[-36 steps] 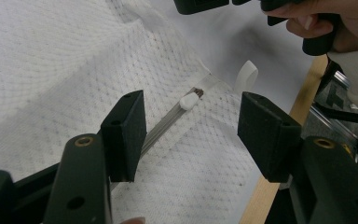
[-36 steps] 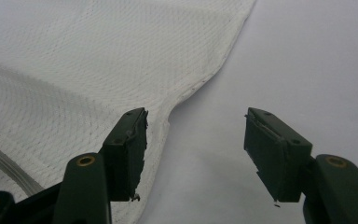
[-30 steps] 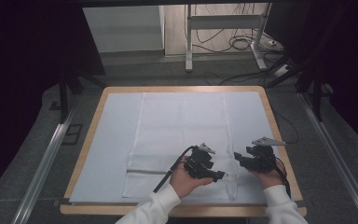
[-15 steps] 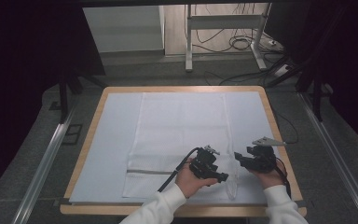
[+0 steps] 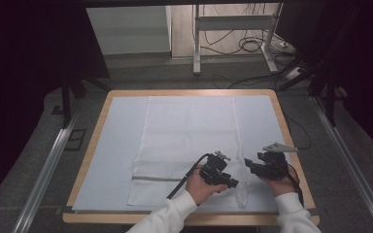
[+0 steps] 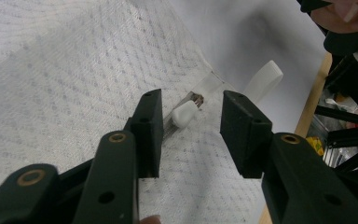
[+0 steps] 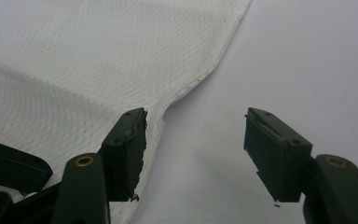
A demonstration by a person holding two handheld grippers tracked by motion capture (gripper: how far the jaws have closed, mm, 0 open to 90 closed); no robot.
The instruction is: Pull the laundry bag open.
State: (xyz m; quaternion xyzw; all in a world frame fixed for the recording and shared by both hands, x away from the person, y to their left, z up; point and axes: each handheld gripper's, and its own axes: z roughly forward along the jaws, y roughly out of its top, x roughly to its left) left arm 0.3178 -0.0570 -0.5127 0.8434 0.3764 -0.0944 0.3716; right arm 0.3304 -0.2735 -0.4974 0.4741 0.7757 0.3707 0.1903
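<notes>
While the white towel (image 5: 189,145) lies spread flat on the pale blue mat (image 5: 119,160) that covers the wooden table (image 5: 90,145), its near right corner is where both tools have gathered. The towel runs lengthwise away from the person, a grey stripe (image 5: 160,178) crossing it near the near end, and its right edge rises in a small ridge between the two hands. In the left gripper view a small white tag (image 6: 185,113) and a loop of white tape (image 6: 263,79) sit at the towel's hem, by the mat.

The left gripper (image 5: 227,181) rests over the cloth close to that hem. Its jaws have just been closing, yet they stand part open — the tag lies in the gap ahead of them, and the pads (image 6: 150,126) press on nothing. The left hand (image 5: 199,185) grips the tool's body, a white sleeve (image 5: 167,216) behind it.

The right gripper (image 5: 248,165) sits just beside the towel's right edge, near the left one but apart from it. Its jaws are spread wide and hold nothing — one finger (image 7: 128,149) hangs over the towel's edge, the other over bare mat. Beyond the table's far end, cables (image 5: 252,46) lie on the floor beside a metal stand (image 5: 196,43).
</notes>
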